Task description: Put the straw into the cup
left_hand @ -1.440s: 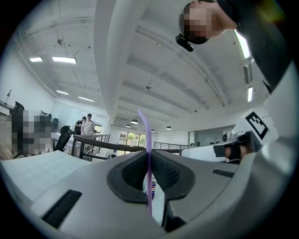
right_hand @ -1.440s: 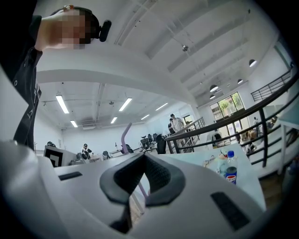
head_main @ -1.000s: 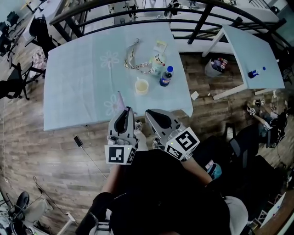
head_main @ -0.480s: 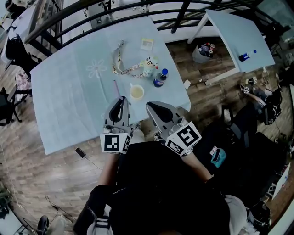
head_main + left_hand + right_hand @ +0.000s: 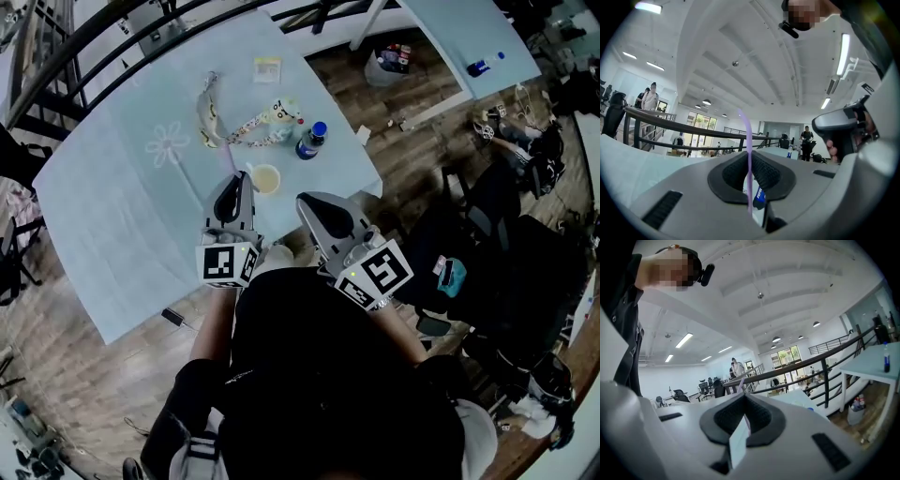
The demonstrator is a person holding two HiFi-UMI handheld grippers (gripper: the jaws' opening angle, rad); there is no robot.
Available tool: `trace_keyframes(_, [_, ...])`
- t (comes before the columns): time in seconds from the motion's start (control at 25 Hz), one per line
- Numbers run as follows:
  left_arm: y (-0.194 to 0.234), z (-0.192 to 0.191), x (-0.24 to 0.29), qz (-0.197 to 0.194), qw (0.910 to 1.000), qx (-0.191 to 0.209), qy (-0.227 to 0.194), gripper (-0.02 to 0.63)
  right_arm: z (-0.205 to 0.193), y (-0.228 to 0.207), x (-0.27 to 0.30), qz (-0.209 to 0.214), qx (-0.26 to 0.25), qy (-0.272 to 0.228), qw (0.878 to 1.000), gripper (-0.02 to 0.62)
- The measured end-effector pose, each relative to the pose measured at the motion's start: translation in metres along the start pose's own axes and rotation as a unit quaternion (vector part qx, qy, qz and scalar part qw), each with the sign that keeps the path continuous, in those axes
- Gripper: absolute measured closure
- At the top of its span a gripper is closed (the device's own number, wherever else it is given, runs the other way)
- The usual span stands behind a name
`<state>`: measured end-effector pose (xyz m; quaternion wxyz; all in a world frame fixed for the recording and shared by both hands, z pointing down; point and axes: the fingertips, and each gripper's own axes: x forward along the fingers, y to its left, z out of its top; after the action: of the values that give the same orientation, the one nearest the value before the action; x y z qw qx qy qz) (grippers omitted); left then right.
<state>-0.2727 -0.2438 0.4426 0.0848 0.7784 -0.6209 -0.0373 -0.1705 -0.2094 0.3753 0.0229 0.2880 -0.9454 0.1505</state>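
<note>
Over the near edge of the tabletop (image 5: 122,216), the left gripper (image 5: 232,187) is pinching the purple straw (image 5: 746,136) upright in closed jaws, just left of the cup (image 5: 266,178). The right gripper (image 5: 743,420) is clamping its jaws on a white slip (image 5: 737,444). Being thin and bendy, the straw is likely risking missing the rim or tipping the light cup
</note>
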Motion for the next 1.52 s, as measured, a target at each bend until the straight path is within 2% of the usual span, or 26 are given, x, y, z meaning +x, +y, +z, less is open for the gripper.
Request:
trace_keyframes(0.32, [0.005,-0.056,0.045,-0.032,0.9981,-0.004,0.052,0.577,-0.012,-0.020,-0.004,-0.044,0.012,0.020,0.999,0.586])
trace_keyframes(0.76, [0.012,-0.120,0.068,-0.046,0.9912,-0.029,0.120,0.577,-0.015,-0.014,0.007,-0.039,0.037,0.029,0.998,0.586])
trace_keyframes(1.12, [0.016,-0.151,0.069,-0.043,0.9859,-0.045,0.156,0.577,-0.023,-0.016,0.015,-0.041,0.046,0.040,0.997,0.586])
trace_keyframes(1.52, [0.015,-0.173,0.068,-0.039,0.9814,-0.035,0.185,0.575,-0.027,-0.020,0.013,-0.048,0.050,0.041,0.997,0.586])
